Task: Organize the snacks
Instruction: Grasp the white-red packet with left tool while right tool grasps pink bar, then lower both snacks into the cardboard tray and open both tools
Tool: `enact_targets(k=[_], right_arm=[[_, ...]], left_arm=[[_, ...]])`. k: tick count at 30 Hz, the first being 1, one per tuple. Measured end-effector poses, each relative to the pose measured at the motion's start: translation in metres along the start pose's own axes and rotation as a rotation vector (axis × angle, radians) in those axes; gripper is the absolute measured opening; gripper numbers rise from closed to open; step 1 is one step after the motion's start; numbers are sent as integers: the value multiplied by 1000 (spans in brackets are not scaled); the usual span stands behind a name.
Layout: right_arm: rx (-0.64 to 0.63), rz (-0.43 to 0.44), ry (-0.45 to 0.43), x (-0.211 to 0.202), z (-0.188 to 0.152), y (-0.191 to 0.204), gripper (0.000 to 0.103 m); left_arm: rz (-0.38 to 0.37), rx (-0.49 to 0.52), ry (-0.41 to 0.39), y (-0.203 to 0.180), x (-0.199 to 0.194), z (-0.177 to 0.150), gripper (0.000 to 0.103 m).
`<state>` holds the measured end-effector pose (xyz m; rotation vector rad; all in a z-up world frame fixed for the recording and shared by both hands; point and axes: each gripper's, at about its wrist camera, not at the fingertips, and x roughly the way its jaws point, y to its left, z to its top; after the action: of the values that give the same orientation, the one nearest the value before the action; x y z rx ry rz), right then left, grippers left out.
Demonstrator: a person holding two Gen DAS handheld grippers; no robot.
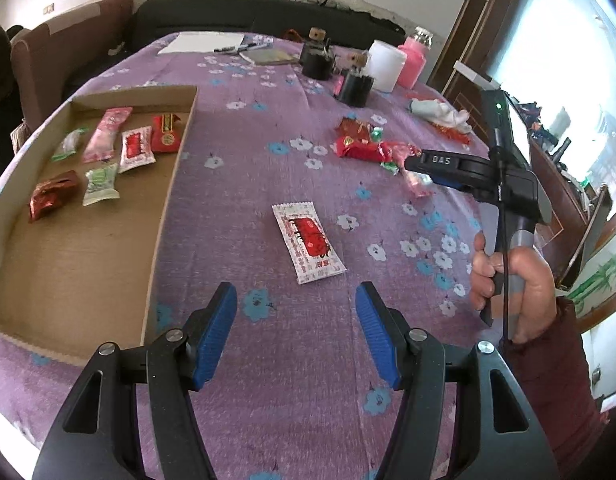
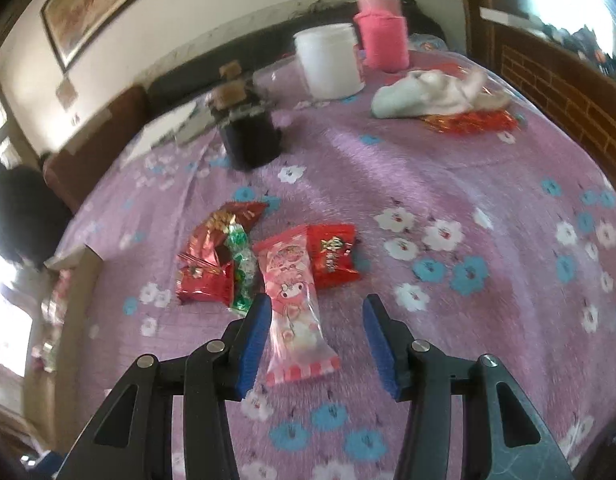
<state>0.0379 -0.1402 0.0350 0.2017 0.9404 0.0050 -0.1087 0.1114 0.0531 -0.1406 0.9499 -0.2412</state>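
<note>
A white packet with a red label [image 1: 308, 242] lies alone on the purple flowered cloth, just ahead of my left gripper [image 1: 295, 296], which is open and holds nothing. To the left, a shallow cardboard tray [image 1: 87, 260] holds several snacks at its far end. My right gripper [image 2: 318, 308] is open and hangs low over a small pile. A pink cartoon packet [image 2: 293, 300] lies on the cloth between its blue pads, close to the left one. Beside it lie a red packet [image 2: 332, 256], red-and-gold packets [image 2: 211, 256] and a green candy [image 2: 241, 268]. The right gripper [image 1: 424, 164] also shows in the left wrist view, held by a hand [image 1: 508, 280].
Two black jars [image 1: 354, 86], a white tub [image 2: 330, 62] and a pink bottle [image 2: 384, 38] stand at the far side of the table. A white cloth [image 2: 428, 94] over red wrapping lies at the far right. Paper and pens [image 1: 203, 42] sit at the back, before a sofa.
</note>
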Motion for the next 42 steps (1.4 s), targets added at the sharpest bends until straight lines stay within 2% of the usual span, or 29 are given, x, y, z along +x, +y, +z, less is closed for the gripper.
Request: enact_targets(k=[5,8,14,17,23,27,30,32,36,42], right_arm=[[-58,5,-7,12,-1,14,50],[-34,9,-6,10,-3,8,28],[44,71,10,0,-7,-12,26],[69,95,11,-2,-8,-17,26],[101,114,-23,-10,-8,-25,25],[106,132,-65,-19,-8,-26,25],[85,122,-111,-29,-7,-23,25],[70,115,-147,-37,-9,-17,25],[26,103,-154,-47,-13,1,25],[-44,200,-133,-74,-22,58,25]], left_arm=[[16,20,4,-11,17,13,61],[44,54,11,-21,33,22,60],[169,127,37,-32,73,30,59],[195,162,6,-34,77,26,29],[110,93,-28,-22,56,27,29],[49,29,-65,-5,26,27,29],[33,-16,-97,14,2,27,29],[40,-51,-124,35,-17,25,29],[103,-111,-157,82,-46,19,29],[149,-235,-181,140,-65,7,29]])
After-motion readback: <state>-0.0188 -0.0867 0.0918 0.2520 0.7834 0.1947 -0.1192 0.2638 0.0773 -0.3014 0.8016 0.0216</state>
